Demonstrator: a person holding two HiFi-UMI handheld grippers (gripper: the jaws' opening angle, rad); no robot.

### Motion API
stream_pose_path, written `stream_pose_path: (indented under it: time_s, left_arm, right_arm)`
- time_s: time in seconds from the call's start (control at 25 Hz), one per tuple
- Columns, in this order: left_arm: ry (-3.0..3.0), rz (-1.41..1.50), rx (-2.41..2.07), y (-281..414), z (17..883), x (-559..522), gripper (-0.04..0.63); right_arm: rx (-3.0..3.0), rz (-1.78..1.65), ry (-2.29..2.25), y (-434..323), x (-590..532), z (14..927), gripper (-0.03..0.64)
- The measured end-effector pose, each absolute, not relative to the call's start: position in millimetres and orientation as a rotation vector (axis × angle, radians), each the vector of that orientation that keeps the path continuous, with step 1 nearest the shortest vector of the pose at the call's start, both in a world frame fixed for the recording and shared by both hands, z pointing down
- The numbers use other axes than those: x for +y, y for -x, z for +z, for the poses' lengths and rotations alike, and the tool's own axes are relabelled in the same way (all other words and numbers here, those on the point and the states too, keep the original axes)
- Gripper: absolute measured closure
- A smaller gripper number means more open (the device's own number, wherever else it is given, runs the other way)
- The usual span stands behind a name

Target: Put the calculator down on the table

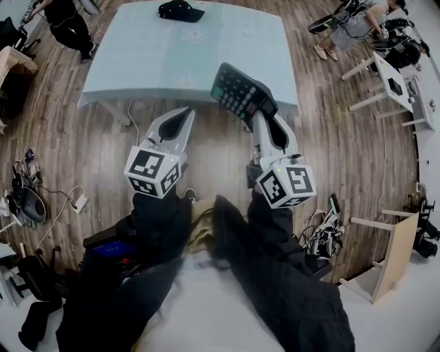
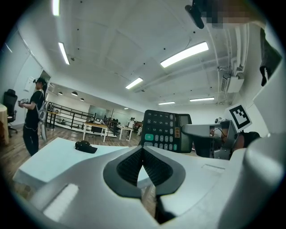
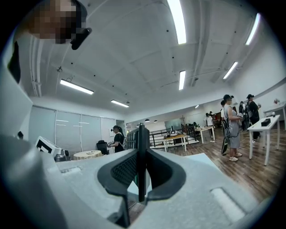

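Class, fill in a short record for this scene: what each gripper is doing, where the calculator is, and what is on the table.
right gripper: fingers closed on the calculator's edge
calculator: black, held in the air, keys facing the left gripper; in the head view it shows over the table's near edge
left gripper: fingers together, nothing between them
table: pale blue top, calculator not yet set on it
black cap: lies at the table's far end

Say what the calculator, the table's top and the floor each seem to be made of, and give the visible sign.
Calculator: likely hard black plastic, matte, with moulded keys. Table's top: pale blue, smooth, perhaps cloth or laminate. Floor: wood-look planks, grain and seams visible.
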State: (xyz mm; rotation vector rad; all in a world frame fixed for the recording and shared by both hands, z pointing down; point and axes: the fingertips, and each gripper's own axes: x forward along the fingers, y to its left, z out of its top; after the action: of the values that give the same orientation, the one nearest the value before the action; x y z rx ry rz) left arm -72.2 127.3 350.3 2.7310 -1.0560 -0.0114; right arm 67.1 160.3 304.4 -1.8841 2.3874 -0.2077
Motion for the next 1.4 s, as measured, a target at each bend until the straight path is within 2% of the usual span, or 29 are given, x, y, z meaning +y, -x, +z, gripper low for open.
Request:
stream_pose_path:
  time_s: [0.56, 1.0, 1.4]
  left_arm:
    - [-2.691, -0.019, -1.038, 71, 364, 114, 0.598]
    - [-2.657, -0.01, -1.18, 82, 370, 7, 0.598]
    - [-2.666, -0.003, -1.129, 18, 367, -110, 0.598]
  right_arm:
    - [2.405, -0.238, 1.864, -62, 146, 310, 0.568]
    - [2.464, -0.226, 1.753, -60, 34, 317, 0.568]
    - [2.437, -0.264, 1.788, -125, -79, 323, 0.568]
